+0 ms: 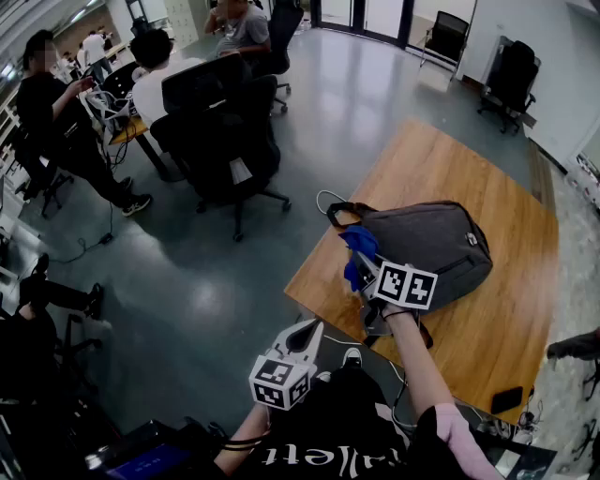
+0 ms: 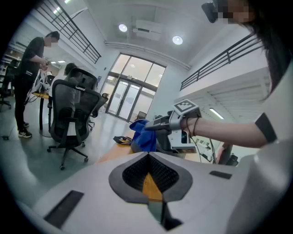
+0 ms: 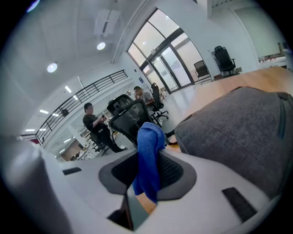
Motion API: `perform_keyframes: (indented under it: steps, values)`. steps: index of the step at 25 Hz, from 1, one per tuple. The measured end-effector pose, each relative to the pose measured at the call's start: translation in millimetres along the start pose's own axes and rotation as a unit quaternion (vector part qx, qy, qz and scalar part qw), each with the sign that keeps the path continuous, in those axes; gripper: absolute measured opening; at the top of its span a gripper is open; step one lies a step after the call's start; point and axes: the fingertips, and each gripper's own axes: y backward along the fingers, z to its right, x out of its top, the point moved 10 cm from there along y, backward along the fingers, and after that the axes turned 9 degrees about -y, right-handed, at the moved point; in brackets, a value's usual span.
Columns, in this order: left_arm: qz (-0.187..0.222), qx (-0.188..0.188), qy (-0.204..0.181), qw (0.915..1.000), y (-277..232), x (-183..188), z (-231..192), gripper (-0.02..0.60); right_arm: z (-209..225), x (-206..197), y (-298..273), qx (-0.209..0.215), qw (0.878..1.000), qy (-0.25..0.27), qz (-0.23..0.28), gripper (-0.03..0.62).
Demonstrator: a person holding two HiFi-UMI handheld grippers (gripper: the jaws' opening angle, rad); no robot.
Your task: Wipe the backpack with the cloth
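One grey backpack (image 1: 431, 248) lies on the single wooden desk (image 1: 441, 159), along with one blue cloth (image 1: 359, 246) and one dark phone (image 1: 506, 400) at the desk's near right edge. There are two tongs, the left tongs (image 1: 312, 330) and the right tongs (image 1: 364, 270). At the far left are three people, one in black (image 1: 47, 94), one in white (image 1: 155, 73) and one in grey (image 1: 242, 26), and two black chairs (image 1: 446, 36) (image 1: 514, 75) stand at the far right; the chairs among the people overlap too much to count.
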Motion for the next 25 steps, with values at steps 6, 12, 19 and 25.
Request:
perform_keyframes:
  steps: [6,12,19,25]
  values:
    - [0.009,0.037,0.010,0.9992,-1,7,-12,-0.002,20,30,-44,-0.036,0.998,-0.049,0.012,0.104]
    - [0.014,0.069,0.020,0.9973,2,9,-5,-0.002,35,34,-47,-0.079,0.994,-0.072,0.006,0.104]
    - [0.010,0.055,0.020,0.9982,-7,9,-3,-0.002,37,-5,-18,-0.077,0.996,-0.044,-0.026,0.104]
    - [0.006,0.020,0.004,0.9998,-4,5,6,-0.002,33,-58,30,-0.088,0.995,0.019,-0.043,0.104]
